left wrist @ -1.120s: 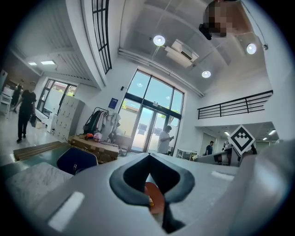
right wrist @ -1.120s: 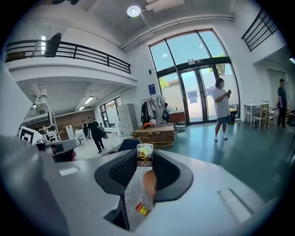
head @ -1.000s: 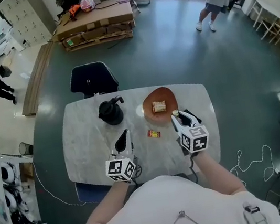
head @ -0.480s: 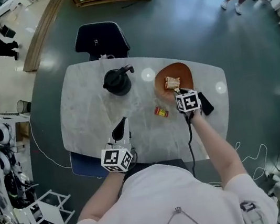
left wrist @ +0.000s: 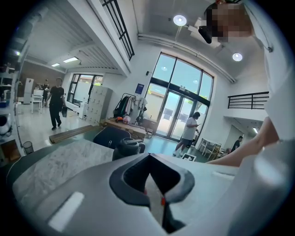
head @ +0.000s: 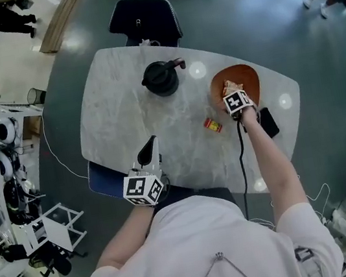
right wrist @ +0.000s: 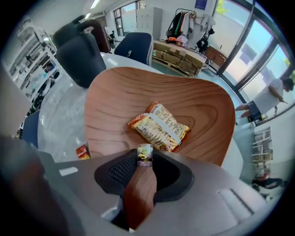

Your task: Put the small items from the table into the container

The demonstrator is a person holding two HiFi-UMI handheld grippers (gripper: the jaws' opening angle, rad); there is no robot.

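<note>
A wooden bowl [right wrist: 138, 101] [head: 245, 76] stands at the table's right with a snack packet [right wrist: 159, 126] lying in it. My right gripper [right wrist: 144, 156] [head: 235, 96] points straight down over the bowl's near side, shut on a small wrapped candy [right wrist: 144, 153] at its tips. A small red packet [head: 212, 124] [right wrist: 82, 151] lies on the marble table [head: 123, 116] just left of the bowl. My left gripper [head: 151, 146] [left wrist: 148, 156] hovers at the table's near edge, tips together, with nothing in them.
A black kettle [head: 161, 77] [left wrist: 129, 146] stands at the back middle of the table. A black phone [head: 267, 122] lies right of my right forearm. A dark chair [head: 142, 14] is behind the table. People walk on the floor farther off.
My right gripper has travelled from the table's near side out over the bowl and dropped, turning to point down, candy still in it. The left gripper has sunk a little toward the near edge.
</note>
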